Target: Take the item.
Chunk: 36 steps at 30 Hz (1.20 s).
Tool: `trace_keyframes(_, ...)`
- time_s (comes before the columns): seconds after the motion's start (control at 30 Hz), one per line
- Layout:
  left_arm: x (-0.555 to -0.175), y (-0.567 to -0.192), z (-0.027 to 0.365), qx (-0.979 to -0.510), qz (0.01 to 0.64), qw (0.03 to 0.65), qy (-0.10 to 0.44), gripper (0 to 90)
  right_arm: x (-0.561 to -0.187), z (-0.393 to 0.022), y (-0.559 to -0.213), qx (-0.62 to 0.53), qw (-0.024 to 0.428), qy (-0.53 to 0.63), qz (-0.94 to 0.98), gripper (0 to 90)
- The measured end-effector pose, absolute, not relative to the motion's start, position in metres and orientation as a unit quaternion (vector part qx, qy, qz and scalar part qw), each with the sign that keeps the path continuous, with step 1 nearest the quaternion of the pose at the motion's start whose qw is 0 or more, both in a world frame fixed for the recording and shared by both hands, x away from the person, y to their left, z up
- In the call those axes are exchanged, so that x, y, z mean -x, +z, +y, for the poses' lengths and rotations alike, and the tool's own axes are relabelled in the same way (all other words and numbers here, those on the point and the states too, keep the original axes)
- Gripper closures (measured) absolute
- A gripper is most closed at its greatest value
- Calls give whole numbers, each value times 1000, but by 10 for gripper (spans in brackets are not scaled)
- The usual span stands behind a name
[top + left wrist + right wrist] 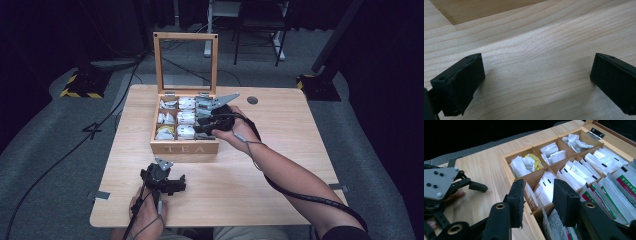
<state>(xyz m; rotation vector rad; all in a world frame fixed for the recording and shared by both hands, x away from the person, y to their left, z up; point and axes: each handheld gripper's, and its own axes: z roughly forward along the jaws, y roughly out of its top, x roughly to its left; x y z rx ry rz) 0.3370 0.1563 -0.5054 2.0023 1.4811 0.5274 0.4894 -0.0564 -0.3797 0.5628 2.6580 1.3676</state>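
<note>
A wooden tea box (184,148) marked TEA stands open on the table (260,170), its glass-paned lid (185,36) upright at the back. Its compartments hold white sachets (186,117) (544,192) and green-and-red printed ones (614,195); a yellow bag (535,161) lies in a front corner cell. My right gripper (206,123) (537,195) hovers over the box's right column, jaws apart above the sachets and pressing on nothing. My left gripper (172,184) (537,77) rests low on bare table before the box, jaws wide with nothing between them.
A round cable hole (252,100) sits in the table's far right. The box's front wall (486,10) lies just ahead of the left gripper. Beyond the table stand striped black bases (80,86), chair legs (257,45) and floor cables.
</note>
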Motion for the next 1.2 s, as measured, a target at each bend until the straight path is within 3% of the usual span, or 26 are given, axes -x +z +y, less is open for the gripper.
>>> trace_keyframes(0.67,-337,-505,156,-753,555,293,198,0,-504,-18,-400,-190,53,413,889,655)
trace_keyframes(1.2,-337,-505,156,-752,556,293,199,0,-507,4,-429,-198,29,379,903,697)
